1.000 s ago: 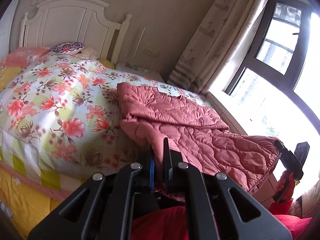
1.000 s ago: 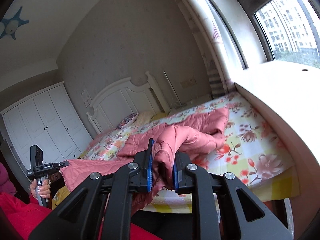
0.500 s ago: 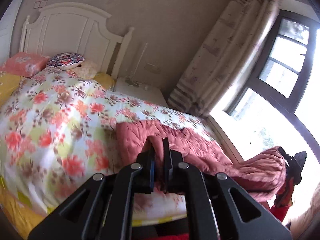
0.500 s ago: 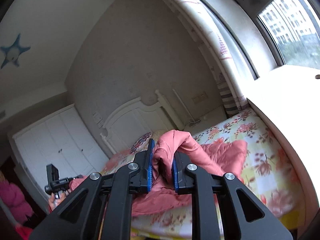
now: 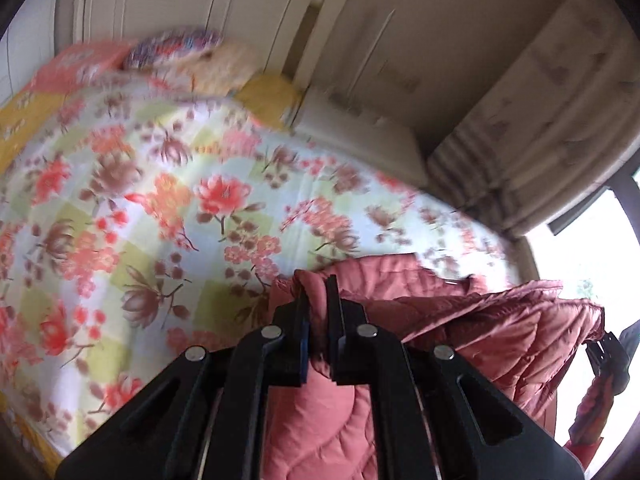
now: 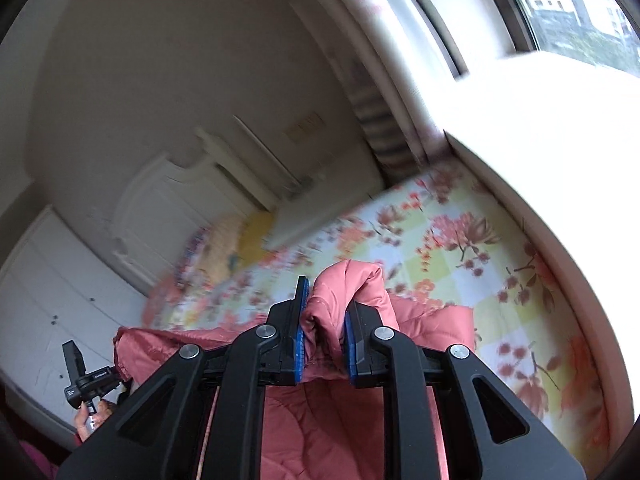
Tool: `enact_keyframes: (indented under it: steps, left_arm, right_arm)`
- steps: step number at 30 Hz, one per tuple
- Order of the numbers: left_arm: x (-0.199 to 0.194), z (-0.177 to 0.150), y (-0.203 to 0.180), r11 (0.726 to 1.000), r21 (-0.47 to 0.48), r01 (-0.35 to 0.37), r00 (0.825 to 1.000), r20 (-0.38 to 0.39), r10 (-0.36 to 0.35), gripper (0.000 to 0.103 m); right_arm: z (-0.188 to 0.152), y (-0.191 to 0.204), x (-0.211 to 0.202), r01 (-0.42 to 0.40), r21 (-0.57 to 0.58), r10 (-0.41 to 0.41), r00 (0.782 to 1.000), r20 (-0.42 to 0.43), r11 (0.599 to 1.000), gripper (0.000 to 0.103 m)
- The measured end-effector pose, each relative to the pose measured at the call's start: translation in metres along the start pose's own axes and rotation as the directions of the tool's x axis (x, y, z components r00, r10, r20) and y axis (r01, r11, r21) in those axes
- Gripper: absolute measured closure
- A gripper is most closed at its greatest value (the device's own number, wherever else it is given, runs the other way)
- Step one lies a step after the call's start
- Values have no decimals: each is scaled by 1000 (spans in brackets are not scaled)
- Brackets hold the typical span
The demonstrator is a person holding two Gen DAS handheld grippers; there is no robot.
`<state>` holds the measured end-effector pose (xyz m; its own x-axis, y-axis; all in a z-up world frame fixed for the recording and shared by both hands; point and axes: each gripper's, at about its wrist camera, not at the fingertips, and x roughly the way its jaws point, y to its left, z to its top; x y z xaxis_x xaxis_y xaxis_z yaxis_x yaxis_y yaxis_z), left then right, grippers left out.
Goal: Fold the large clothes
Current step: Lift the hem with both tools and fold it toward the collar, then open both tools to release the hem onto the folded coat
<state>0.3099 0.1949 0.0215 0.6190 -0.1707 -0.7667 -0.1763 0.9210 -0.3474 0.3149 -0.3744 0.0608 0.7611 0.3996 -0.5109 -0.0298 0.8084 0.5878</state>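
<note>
both grippers pinching the quilted coat over the bed

left gripper (image 5: 317, 304) and right gripper (image 6: 324, 320) each clamp the pink coat (image 5: 500, 332); it spans between them above the bed (image 5: 160, 200).

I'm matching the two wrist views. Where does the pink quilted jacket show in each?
Left wrist: jacket fills the lower right, one edge pinched in the left gripper.
Right wrist: jacket sits at bottom centre, bunched in the right gripper, stretching left toward the other gripper.
Shared landmark: white headboard.

White headboard (image 5: 208, 4), floral bedspread (image 5: 160, 200), striped curtain (image 5: 520, 152), bright window (image 6: 568, 4)
</note>
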Motion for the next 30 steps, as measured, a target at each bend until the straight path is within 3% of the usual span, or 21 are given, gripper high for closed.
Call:
enact_keyframes:
  steps: [4, 9, 13, 17, 18, 19, 20, 21, 22, 23, 24, 26, 28, 30]
  left_arm:
    - [68, 18, 6, 998, -9, -68, 992, -109, 67, 96]
    - [125, 30, 12, 992, 2, -128, 976, -178, 127, 96]
    - [148, 31, 7, 985, 47, -166, 965, -198, 172, 93]
    - [152, 29, 1, 979, 75, -191, 963, -179, 202, 93]
    - [153, 30, -1, 977, 78, -200, 961, -177, 211, 93]
    - [153, 31, -3, 974, 86, -208, 960, -173, 220, 93]
    - [153, 30, -4, 972, 94, -217, 958, -168, 230, 93]
    - [153, 31, -6, 970, 98, -221, 958, -167, 235, 93]
    - [153, 30, -6, 970, 98, -224, 957, -165, 238, 93]
    - [153, 30, -7, 969, 99, -226, 957, -164, 240, 92]
    - [154, 30, -7, 968, 103, -229, 956, -162, 244, 92]
    - [154, 29, -8, 967, 103, -233, 956, -159, 247, 92]
    - [154, 30, -7, 968, 98, -233, 956, -159, 246, 92]
    - [155, 29, -6, 969, 89, -232, 957, -159, 243, 92]
  right_arm:
    - [7, -19, 67, 91, 32, -88, 992, -91, 995, 86]
    - [-6, -46, 135, 213, 18, -207, 961, -182, 977, 86]
    - [-18, -63, 160, 294, 4, -286, 933, -220, 956, 84]
    - [-9, -52, 140, 322, 11, -316, 936, -156, 947, 83]
    - [-5, -44, 132, 326, -2, -323, 937, -129, 945, 78]
    - [1, -35, 121, 341, -19, -341, 936, -89, 940, 64]
    - [8, -20, 105, 401, -46, -402, 916, -9, 915, 49]
    - [15, -8, 90, 477, -58, -472, 878, 79, 877, 14]
    - [19, 3, 77, 520, -64, -506, 849, 153, 852, 5]
    - [21, 16, 62, 548, -71, -520, 822, 233, 834, 5]
    - [21, 34, 48, 536, -105, -490, 823, 287, 838, 6]
    - [7, 79, 43, 434, -271, -371, 893, 255, 859, 6]
    - [-14, 112, 56, 292, -394, -250, 956, 154, 871, 7]
    - [-45, 145, 87, 121, -487, -150, 988, -22, 865, 11]
